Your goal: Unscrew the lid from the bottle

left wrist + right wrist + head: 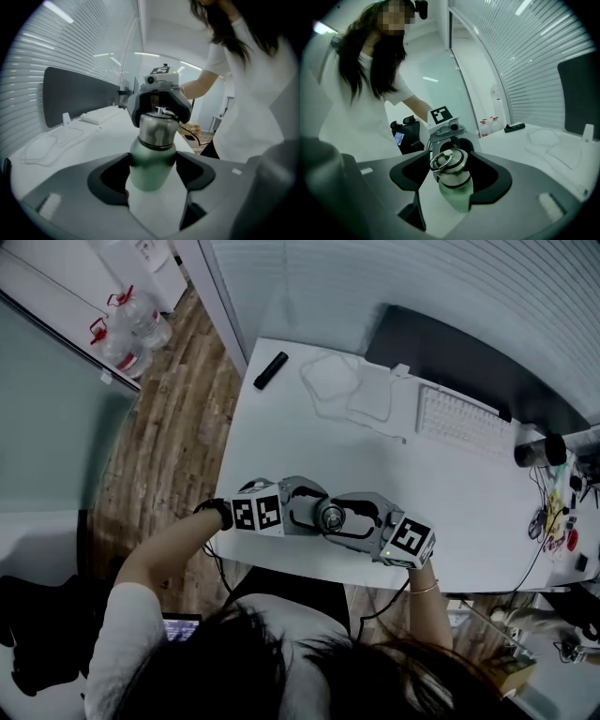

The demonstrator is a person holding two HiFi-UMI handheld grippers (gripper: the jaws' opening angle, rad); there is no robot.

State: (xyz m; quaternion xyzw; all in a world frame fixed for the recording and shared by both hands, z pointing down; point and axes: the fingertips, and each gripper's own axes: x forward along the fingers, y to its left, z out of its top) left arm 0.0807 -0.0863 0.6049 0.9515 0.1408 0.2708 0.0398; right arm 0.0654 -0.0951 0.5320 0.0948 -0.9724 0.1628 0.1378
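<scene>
Working over a white table (309, 446) in an office-type room, with wood floor (169, 456) at 9 o'clock and slatted blinds (394, 277) at 12. Seeing two water jugs (131, 329) standing on that floor at 10 o'clock. On the table, noting a black remote (271, 369) at 11, clear plastic sheets (352, 390) near it toward 12, a white keyboard (461, 421) at 1–2 with a dark monitor (459, 357) behind it, and cable clutter (548, 521) at 3.

Holding the bottle (152, 164) near the table's 6 o'clock edge, between both tools. Clamping its green body with the left gripper (317, 514), reaching in from 9 o'clock, jaws part-open with both pads touching the body. Pinching the steel lid (454, 174) with the right gripper (342, 519), coming in from 3–4 o'clock, jaws closed down to lid width, one at each side. Finding the lid seated on the bottle.

Getting only the lid top from the head view. Getting the green body and the dark band under the lid from the left gripper view. Getting the lid's ring (442, 159) from the right gripper view. Picking up the person (253, 93) in a white top in both gripper views, versus only hair and arms from overhead. Not managing to tell whether the bottle's base is resting on the table or lifted off it.
</scene>
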